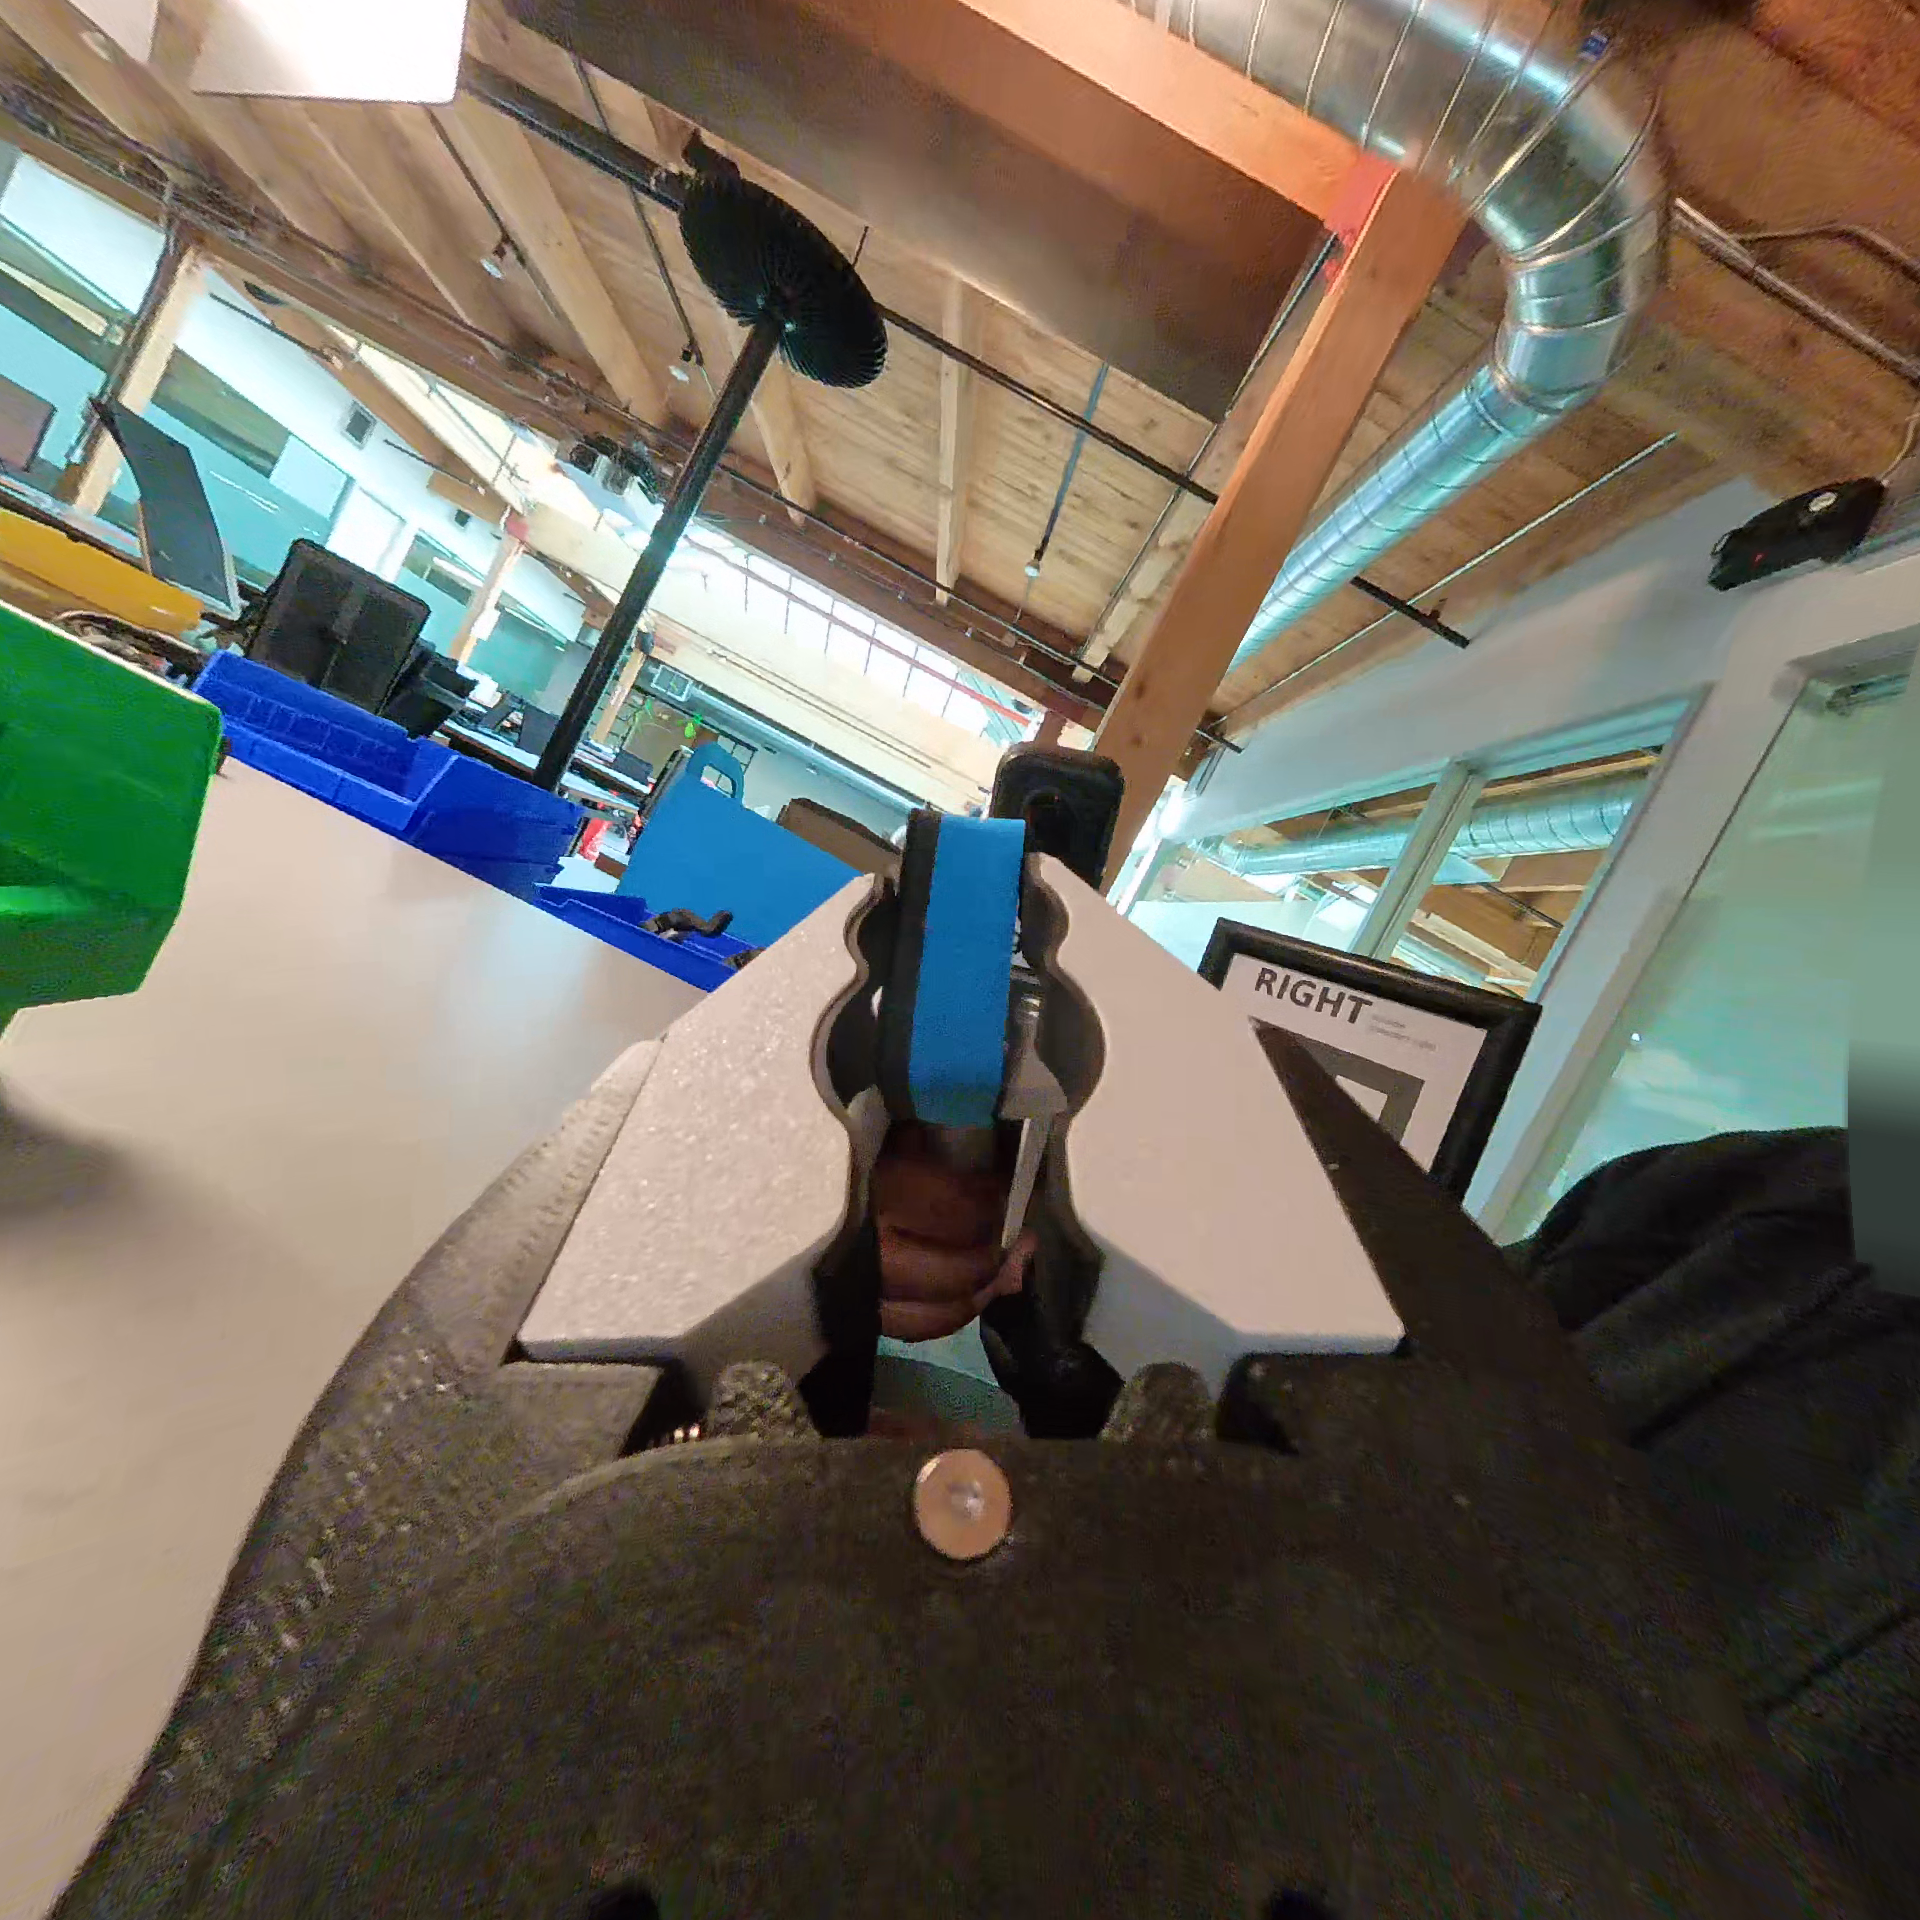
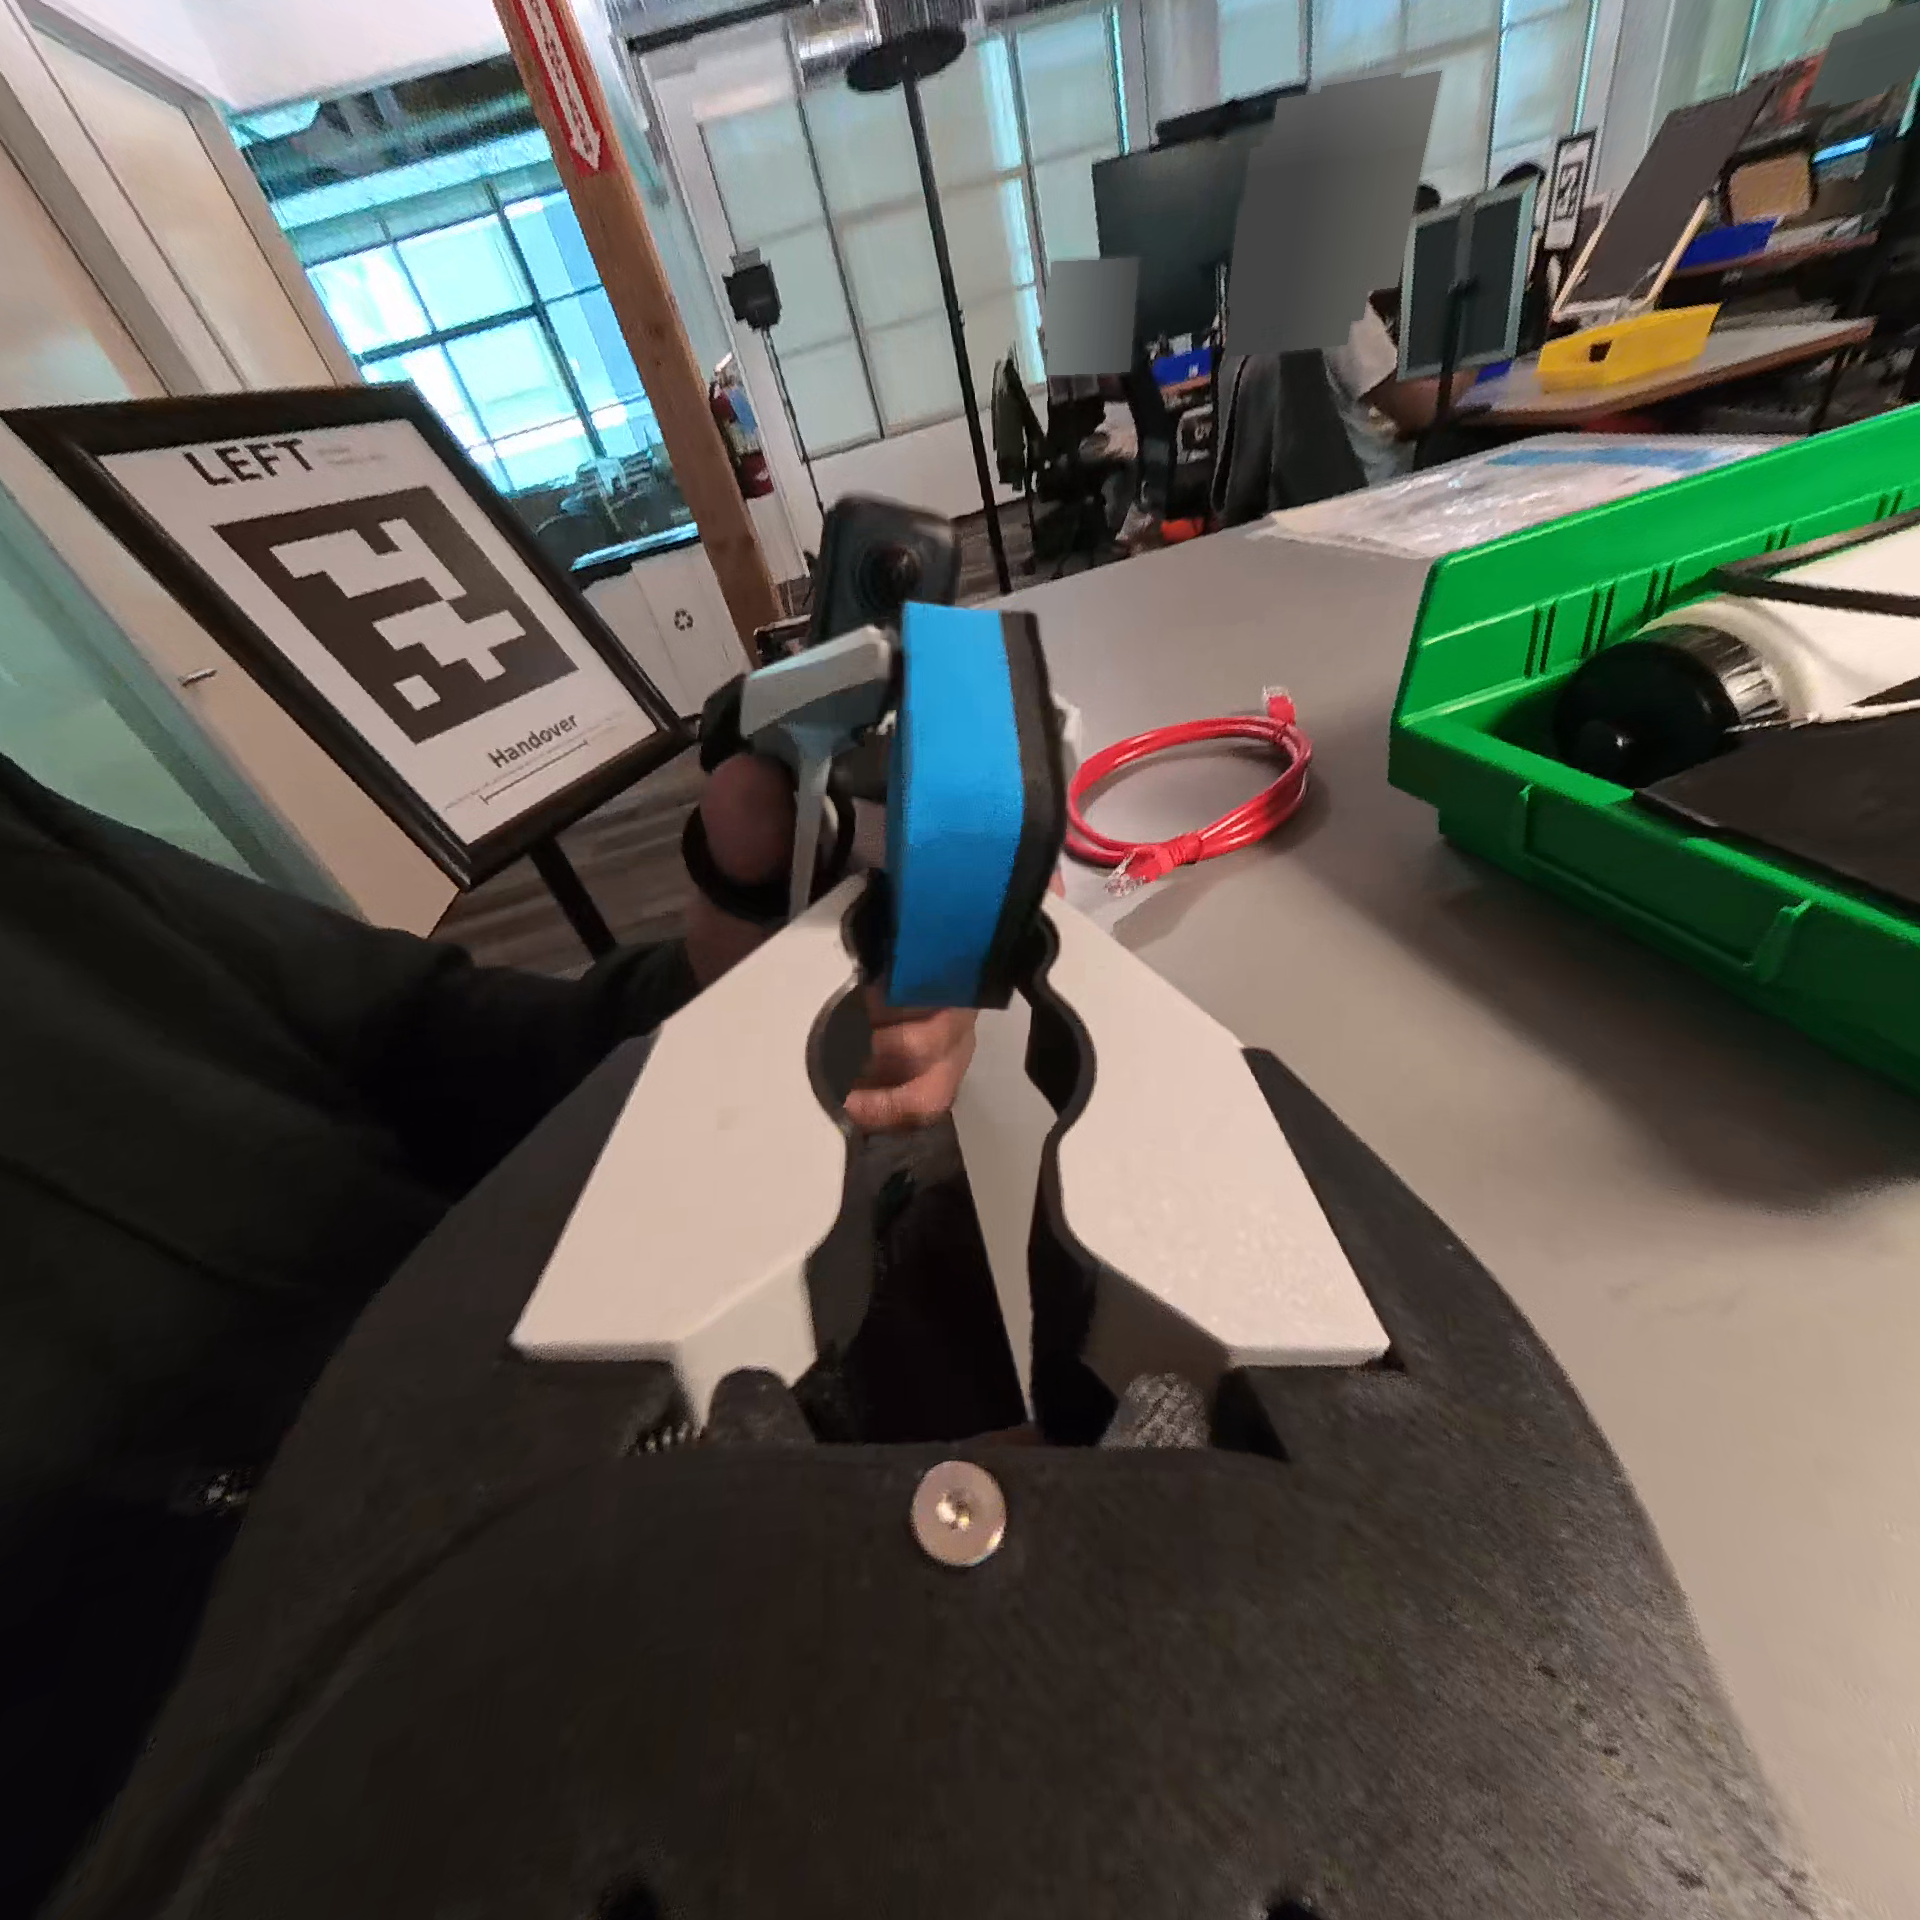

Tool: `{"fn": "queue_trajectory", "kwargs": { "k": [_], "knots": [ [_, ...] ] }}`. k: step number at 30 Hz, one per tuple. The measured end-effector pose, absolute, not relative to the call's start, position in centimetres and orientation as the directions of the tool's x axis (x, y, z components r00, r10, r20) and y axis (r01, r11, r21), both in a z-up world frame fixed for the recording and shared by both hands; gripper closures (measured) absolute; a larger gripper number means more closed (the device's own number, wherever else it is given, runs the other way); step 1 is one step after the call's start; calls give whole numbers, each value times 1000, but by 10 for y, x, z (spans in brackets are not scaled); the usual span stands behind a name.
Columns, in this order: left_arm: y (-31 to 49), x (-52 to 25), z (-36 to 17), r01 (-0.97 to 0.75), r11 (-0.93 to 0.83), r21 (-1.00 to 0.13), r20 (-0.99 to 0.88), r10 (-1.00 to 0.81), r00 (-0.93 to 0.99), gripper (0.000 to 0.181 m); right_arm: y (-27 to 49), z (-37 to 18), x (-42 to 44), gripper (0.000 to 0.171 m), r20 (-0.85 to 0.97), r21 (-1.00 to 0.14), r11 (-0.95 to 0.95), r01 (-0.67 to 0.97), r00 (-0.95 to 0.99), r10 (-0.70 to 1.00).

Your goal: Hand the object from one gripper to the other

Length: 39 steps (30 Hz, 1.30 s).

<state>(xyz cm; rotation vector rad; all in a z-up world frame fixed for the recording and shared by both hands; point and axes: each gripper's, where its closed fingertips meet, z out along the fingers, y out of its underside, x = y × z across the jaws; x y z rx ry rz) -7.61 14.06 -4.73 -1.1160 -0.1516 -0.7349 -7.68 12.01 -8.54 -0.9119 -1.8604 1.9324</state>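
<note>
Left gripper point(image 1: 961, 914) pinches the pad point(image 1: 961, 966) between its tips, blue face and black foam backing edge-on; right gripper point(image 2: 951, 935) also has its tips closed around the pad's point(image 2: 961, 800) lower end. Pad is held in the air between both tools, over the table point(image 2: 1455, 1143) edge. Judged light, soft, compressible, not fragile: grip across the flat faces, near the end.

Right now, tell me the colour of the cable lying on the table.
Red cable, coiled; clearest in the right wrist view.
</note>
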Motion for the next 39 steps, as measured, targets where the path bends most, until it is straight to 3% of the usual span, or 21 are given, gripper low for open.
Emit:
{"fn": "queue_trajectory", "kwargs": {
  "k": [5, 6, 9, 11, 14, 16, 18, 20, 25, 29, 34, 36, 37, 39],
  "knots": [
    [139, -67, -62, 431, 109, -896, 355, -408, 841, 132, 121, -106, -60, 148, -178, -959, 74, 273, -787, 591],
    [142, -62, -67, 391, 66, -918, 333, -404, 852, 132, 120, -111, -55, 148, -163, -952, 120, 281, -799, 579],
    [145, -40, -82, 273, -42, -961, 263, -442, 857, 156, 121, -113, -52, 146, -121, -950, 166, 264, -801, 586],
    [146, -49, -70, 310, 44, -950, 269, -394, 879, 158, 126, -99, -60, 138, -150, -970, 63, 236, -778, 610],
    [136, -66, -42, 501, 211, -839, 379, -434, 817, 159, 126, -81, -68, 125, -235, -971, -111, 210, -768, 596],
    [134, -68, -37, 578, 257, -775, 425, -466, 776, 159, 122, -79, -72, 128, -252, -968, -152, 201, -766, 592],
    [139, -68, -41, 608, 241, -757, 458, -468, 756, 158, 115, -77, -68, 147, -233, -972, -147, 182, -791, 566],
    [139, -64, -44, 601, 190, -776, 454, -493, 742, 157, 115, -82, -65, 148, -216, -976, -103, 192, -798, 562],
    [136, -57, -57, 426, 86, -901, 347, -446, 825, 134, 119, -100, -51, 149, -184, -964, 62, 259, -816, 549],
    [142, -41, -77, 271, -18, -963, 251, -433, 866, 156, 120, -108, -46, 147, -141, -955, 142, 261, -818, 557],
    [135, -68, -41, 517, 226, -826, 392, -428, 814, 159, 125, -77, -63, 125, -235, -972, -119, 204, -783, 576],
    [141, -69, -44, 558, 243, -793, 434, -418, 798, 159, 119, -76, -66, 129, -237, -971, -143, 189, -784, 573],
    [144, -66, -47, 556, 234, -798, 434, -419, 798, 159, 117, -76, -68, 144, -225, -974, -141, 176, -780, 583],
    [145, -59, -48, 552, 205, -808, 423, -450, 787, 158, 116, -78, -68, 146, -212, -977, -122, 174, -783, 584]
  ]
}}
